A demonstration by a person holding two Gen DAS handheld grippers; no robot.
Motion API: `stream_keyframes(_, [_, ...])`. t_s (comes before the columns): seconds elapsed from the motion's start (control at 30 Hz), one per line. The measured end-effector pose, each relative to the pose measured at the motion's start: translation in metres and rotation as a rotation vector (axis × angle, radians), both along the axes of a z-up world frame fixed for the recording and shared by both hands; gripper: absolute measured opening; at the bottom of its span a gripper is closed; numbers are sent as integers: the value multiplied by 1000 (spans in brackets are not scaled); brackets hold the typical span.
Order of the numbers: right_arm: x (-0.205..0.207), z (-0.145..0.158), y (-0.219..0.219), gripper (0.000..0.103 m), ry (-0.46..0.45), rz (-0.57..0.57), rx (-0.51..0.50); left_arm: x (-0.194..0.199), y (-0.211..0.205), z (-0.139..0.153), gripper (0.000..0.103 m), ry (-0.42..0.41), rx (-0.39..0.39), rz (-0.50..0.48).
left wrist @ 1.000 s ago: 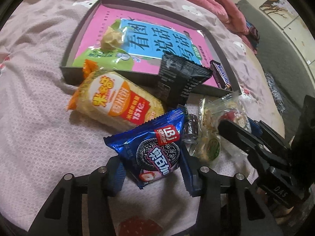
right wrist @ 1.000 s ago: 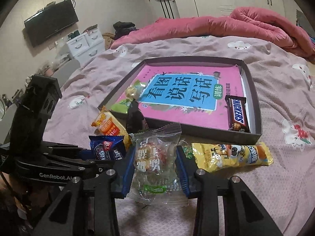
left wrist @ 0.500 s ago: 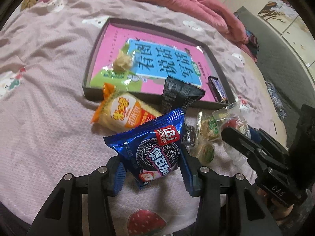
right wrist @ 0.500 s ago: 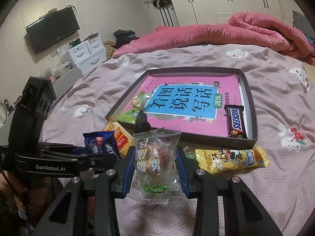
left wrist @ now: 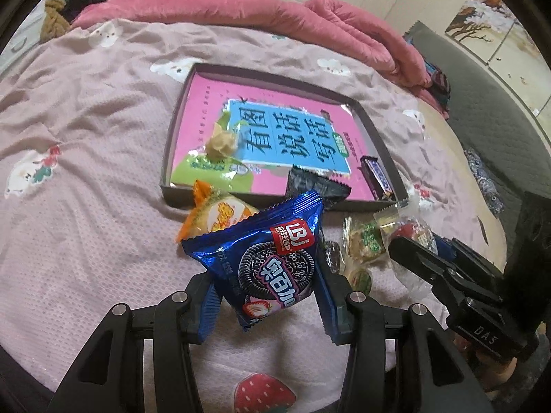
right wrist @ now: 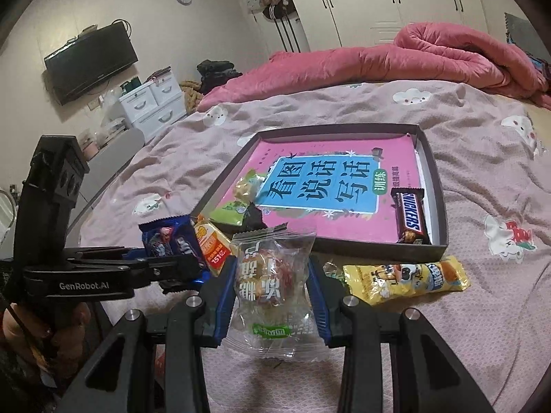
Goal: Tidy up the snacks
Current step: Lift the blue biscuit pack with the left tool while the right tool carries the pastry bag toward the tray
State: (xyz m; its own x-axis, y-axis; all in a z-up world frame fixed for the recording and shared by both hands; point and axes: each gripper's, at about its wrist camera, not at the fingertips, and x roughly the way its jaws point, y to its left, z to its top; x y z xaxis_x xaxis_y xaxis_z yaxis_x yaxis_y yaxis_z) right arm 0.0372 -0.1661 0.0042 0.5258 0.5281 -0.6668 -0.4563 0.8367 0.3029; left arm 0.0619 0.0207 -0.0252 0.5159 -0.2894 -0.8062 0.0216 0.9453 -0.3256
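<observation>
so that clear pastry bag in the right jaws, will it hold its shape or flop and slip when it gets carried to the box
The clear pastry bag is loose, crinkled film with slack at both ends, so it will probably sag and rustle. The right gripper pinches it across the pastry, which likely gives some firmness. Glossy film may slip, and a hard squeeze could crush the pastry.

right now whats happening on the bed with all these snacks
A person is sorting snacks on a bed with a handheld gripper in each hand. The left gripper is clamped on a blue cookie packet, held above the sheet. The right gripper is clamped on a clear wrapped snack. Ahead lies a dark tray holding a pink book, a Snickers bar and a small wrapped candy. An orange packet, a black packet and a yellow packet wait outside the tray.
</observation>
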Motion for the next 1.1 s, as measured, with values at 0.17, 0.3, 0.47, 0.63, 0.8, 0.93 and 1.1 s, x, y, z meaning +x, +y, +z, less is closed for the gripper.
stream_keyframes(0.17, [1, 2, -1, 39, -14, -21, -12, -1, 6, 9, 50, -40, 22, 18])
stream_keyframes(0.3, [2, 3, -3, 39, -21, -35, -12, 0, 11, 13, 50, -50, 25, 35])
stream_keyframes(0.47, [4, 5, -9, 39, -25, -56, 0, 1, 16, 17, 50, -62, 28, 53])
stream_keyframes(0.63, [3, 6, -10, 39, -39, -63, -11, 1, 19, 23, 50, -77, 32, 69])
stream_keyframes(0.8, [4, 10, -14, 39, -54, -79, -12, 4, 25, 26, 50, -91, 38, 85])
stream_keyframes(0.93, [6, 13, -18, 39, -61, -103, -11, 6, 30, 30, 50, -103, 38, 101])
stream_keyframes(1.1, [9, 16, -24, 39, -74, -131, -18, 12, 37, 32, 50, -124, 41, 115])
